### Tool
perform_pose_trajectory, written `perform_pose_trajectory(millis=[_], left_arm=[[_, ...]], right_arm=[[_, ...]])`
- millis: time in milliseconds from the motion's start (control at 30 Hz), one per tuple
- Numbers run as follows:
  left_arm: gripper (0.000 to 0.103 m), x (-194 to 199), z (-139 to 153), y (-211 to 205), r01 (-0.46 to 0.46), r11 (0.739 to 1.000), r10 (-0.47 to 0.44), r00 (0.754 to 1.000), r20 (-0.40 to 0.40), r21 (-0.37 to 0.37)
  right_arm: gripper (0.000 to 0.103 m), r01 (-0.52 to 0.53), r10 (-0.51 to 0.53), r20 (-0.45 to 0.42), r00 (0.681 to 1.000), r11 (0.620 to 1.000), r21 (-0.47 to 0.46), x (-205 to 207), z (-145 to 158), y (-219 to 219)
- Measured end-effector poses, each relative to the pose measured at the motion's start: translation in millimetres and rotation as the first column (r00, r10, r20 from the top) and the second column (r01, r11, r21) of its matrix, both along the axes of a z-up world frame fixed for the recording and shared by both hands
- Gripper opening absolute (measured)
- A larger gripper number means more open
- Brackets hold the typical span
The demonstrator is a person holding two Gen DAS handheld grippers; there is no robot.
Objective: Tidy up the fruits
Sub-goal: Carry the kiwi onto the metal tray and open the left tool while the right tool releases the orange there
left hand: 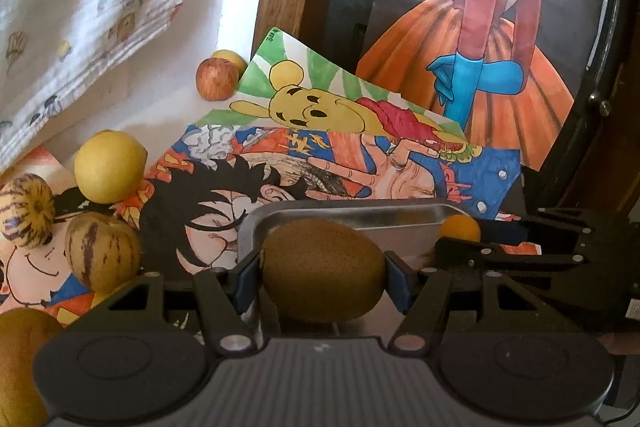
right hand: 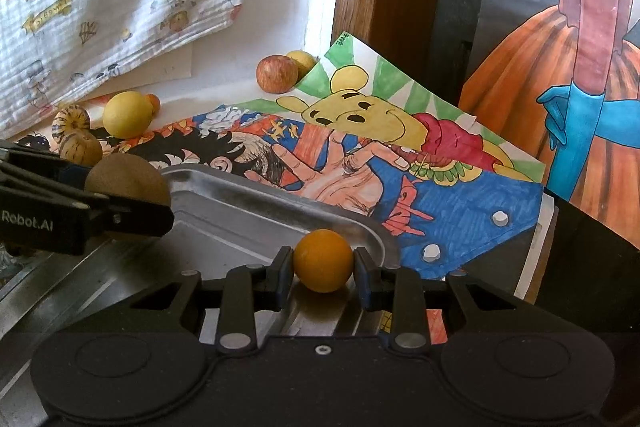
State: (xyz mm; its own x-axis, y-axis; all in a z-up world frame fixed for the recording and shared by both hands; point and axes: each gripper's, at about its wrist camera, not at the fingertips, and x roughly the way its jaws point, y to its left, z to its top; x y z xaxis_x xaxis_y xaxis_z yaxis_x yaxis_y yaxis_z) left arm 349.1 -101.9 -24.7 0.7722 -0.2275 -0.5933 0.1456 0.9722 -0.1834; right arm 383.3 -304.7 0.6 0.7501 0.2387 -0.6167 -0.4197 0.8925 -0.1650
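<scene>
A kiwi (left hand: 322, 269) is clamped between the pads of the left gripper (left hand: 322, 273) and is held over the near left end of the metal tray (right hand: 248, 187). A small orange (right hand: 323, 255) is pinched in the right gripper (right hand: 323, 261) at the tray's near right rim; whether it hangs above the metal or already touches it cannot be told. Both fruits are thus gripped, neither released.

Inside the tray no fruit is seen lying loose: only bare metal shows in both views, though part of the floor is hidden behind the grippers. The sorting is therefore judged to be at an early stage, with the first two pieces about to be set down.

Much is left outside the tray. To its left, on the coloured drawings (right hand: 460, 203) under it, two striped fruits (left hand: 102, 251) and a lemon (left hand: 110, 167) are grouped close together, and another brown fruit (left hand: 18, 351) is cut off by the lower left edge of the left view. A small orange-coloured piece is half hidden behind the lemon in the right view. Beyond the tray, near the wall, an apple (right hand: 277, 73) is seen touching a yellow fruit (right hand: 302, 61) behind it. All of these are judged still to be collected.
</scene>
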Motion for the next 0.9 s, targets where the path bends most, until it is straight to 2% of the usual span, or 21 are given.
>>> perform_pose_trajectory(millis=[533,633,767,900], left_arm=[[0.068,1,-4,-3,0.025,1.0,-0.026,0.999,-0.039,-0.014],[0.068,0,-5,-3,0.033,0.999,-0.034,0.998,-0.047,-0.019],[0.074,-9,0,-1,0.023,1.0,-0.023,1.0,-0.001,-0.018],[0.076,-19,9,4,0.011,1.0,-0.011,1.0,0.014,-0.02]], right_arm=[[0.035,-0.006,0.006,0.023,1.0,1.0,0.013,-6,-2,-3],[0.039,-0.012,0.012,0.025,1.0,1.0,0.013,-8,-1,-4],[0.047,-0.022,0.022,0.04,0.999,1.0,0.011,-16,3,-3],[0.052,-0.024,0.023,0.06,0.998,1.0,0.02,-27,11,-4]])
